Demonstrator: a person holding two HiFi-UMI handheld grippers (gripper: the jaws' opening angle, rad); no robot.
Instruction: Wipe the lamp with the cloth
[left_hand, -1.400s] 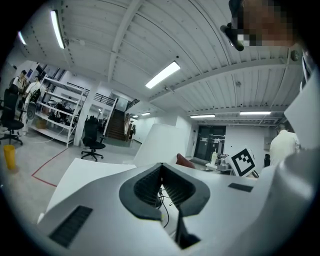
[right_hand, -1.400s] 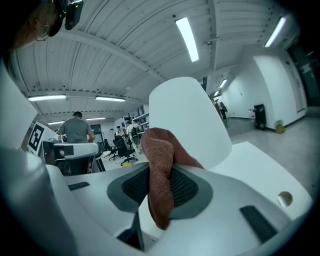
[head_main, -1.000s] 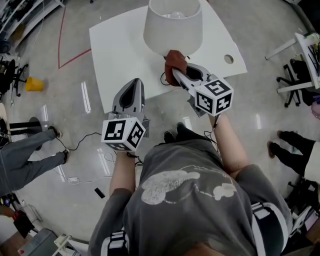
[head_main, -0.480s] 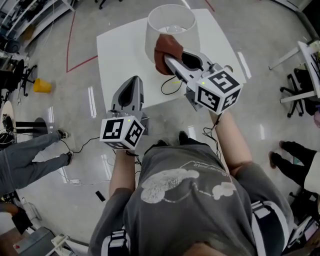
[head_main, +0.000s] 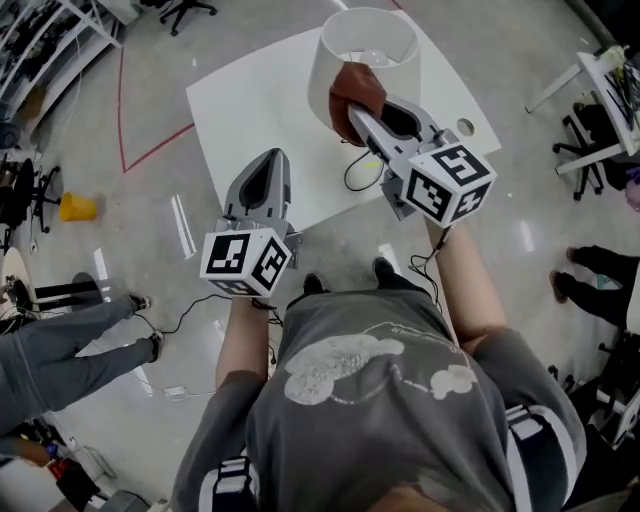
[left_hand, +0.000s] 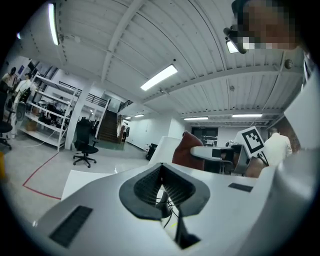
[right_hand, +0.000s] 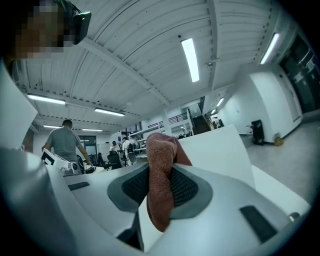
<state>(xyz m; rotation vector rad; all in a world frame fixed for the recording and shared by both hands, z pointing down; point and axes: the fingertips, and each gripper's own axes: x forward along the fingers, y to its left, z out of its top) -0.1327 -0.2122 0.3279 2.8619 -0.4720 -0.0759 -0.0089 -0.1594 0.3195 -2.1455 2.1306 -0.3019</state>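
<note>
A white lamp (head_main: 365, 50) with a drum shade stands on the white table (head_main: 250, 110). My right gripper (head_main: 365, 115) is shut on a rust-red cloth (head_main: 355, 92), and the cloth is pressed against the near side of the shade. The right gripper view shows the cloth (right_hand: 162, 177) pinched between the jaws with the shade (right_hand: 220, 155) just behind it. My left gripper (head_main: 265, 168) hovers over the table's near edge, shut with nothing in it. From the left gripper view the shade (left_hand: 167, 150) and cloth (left_hand: 187, 150) sit ahead to the right.
A black cord (head_main: 362, 172) loops on the table under the lamp. The table has a round hole (head_main: 465, 127) near its right edge. A person's legs (head_main: 70, 345) stand at left, another's (head_main: 600, 290) at right. A chair base (head_main: 595, 130) stands at far right.
My right gripper has carried the cloth up from the lamp's base to the side of the shade. The left gripper has hardly moved.
</note>
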